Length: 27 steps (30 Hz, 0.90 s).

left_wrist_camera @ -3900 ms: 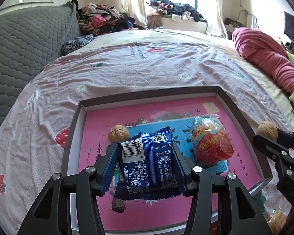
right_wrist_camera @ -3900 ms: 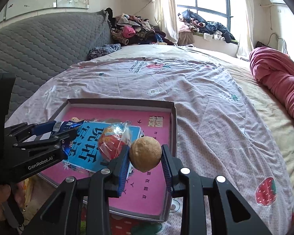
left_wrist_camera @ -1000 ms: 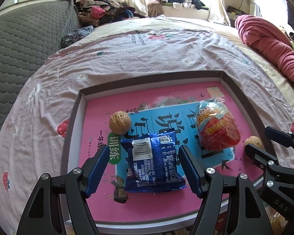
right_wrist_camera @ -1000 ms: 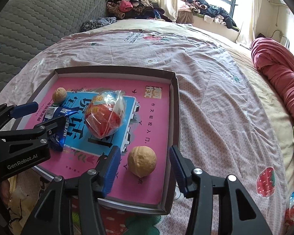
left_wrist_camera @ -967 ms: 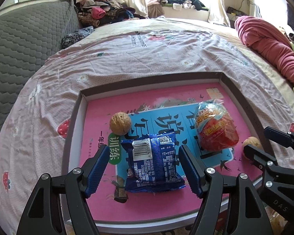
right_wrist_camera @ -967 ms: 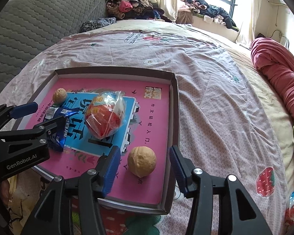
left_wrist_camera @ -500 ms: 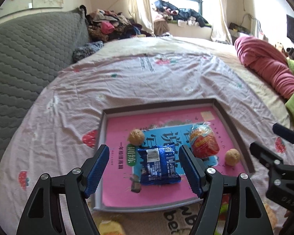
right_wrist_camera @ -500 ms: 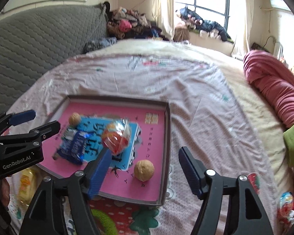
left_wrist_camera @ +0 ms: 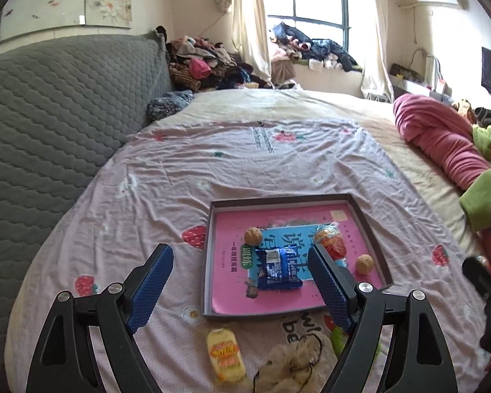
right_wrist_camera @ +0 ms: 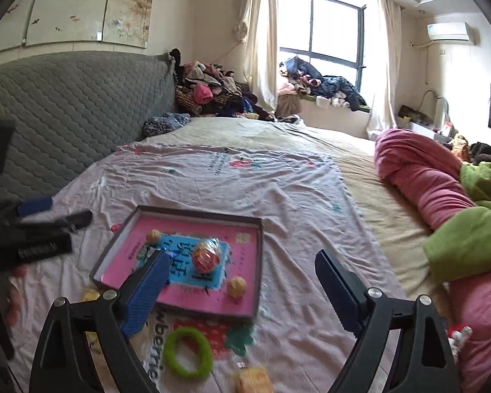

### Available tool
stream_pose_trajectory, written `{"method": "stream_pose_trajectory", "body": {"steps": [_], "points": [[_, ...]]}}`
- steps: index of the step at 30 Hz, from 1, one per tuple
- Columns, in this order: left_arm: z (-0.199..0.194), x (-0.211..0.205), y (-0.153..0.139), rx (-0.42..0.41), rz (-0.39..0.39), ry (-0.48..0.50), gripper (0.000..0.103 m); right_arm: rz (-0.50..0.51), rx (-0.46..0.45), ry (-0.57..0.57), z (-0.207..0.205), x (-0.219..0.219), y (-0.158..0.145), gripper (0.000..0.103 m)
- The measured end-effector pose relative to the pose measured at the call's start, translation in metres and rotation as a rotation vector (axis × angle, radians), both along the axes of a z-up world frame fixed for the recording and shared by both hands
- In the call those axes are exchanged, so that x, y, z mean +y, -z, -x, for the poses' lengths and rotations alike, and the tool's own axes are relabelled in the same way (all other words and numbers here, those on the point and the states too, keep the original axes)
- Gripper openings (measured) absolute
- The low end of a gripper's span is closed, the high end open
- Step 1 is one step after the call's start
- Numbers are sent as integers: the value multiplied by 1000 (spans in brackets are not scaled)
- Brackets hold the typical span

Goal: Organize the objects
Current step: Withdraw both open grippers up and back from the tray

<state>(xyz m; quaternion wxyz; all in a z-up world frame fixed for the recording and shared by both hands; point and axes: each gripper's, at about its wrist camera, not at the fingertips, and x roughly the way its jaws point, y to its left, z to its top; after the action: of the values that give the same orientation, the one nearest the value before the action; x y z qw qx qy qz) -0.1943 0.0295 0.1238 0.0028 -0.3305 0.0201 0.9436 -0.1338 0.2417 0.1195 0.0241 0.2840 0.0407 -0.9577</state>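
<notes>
A grey-rimmed tray (left_wrist_camera: 209, 255) with a pink and blue book in it lies on the bed; it also shows in the right wrist view (right_wrist_camera: 258, 262). In it lie a blue snack packet (left_wrist_camera: 278, 268), a red wrapped snack (left_wrist_camera: 332, 244) (right_wrist_camera: 206, 257) and two walnuts (left_wrist_camera: 253, 235) (left_wrist_camera: 364, 263). My left gripper (left_wrist_camera: 240, 290) is open and empty, raised well back from the tray. My right gripper (right_wrist_camera: 242, 290) is open and empty, high above the tray's near right side.
A yellow snack packet (left_wrist_camera: 226, 355) and a beige mesh bag (left_wrist_camera: 298, 363) lie on the sheet in front of the tray. A green ring (right_wrist_camera: 188, 352) and another yellow packet (right_wrist_camera: 253, 381) lie nearby. A pink rolled blanket (right_wrist_camera: 422, 177) and green cloth (right_wrist_camera: 468, 245) are at right.
Both grippers let go of the blue packet and the walnut in the tray, then pulled up and back. The tray now looks smaller and farther away.
</notes>
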Motion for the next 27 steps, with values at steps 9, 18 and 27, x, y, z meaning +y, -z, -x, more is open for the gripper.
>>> {"method": "stream_pose_trajectory", "body": {"steps": [9,18,27], "points": [[-58,7,-21,14,-15,25,85,-48,-23,38,-58,7,-19,91],[-110,18,-19,2,-1,57,85,-70,-30,63,-107,15,-33,91],[-151,31,1,-10,38,96,85,-99,-39,71,-139,16,-31,91]]}}
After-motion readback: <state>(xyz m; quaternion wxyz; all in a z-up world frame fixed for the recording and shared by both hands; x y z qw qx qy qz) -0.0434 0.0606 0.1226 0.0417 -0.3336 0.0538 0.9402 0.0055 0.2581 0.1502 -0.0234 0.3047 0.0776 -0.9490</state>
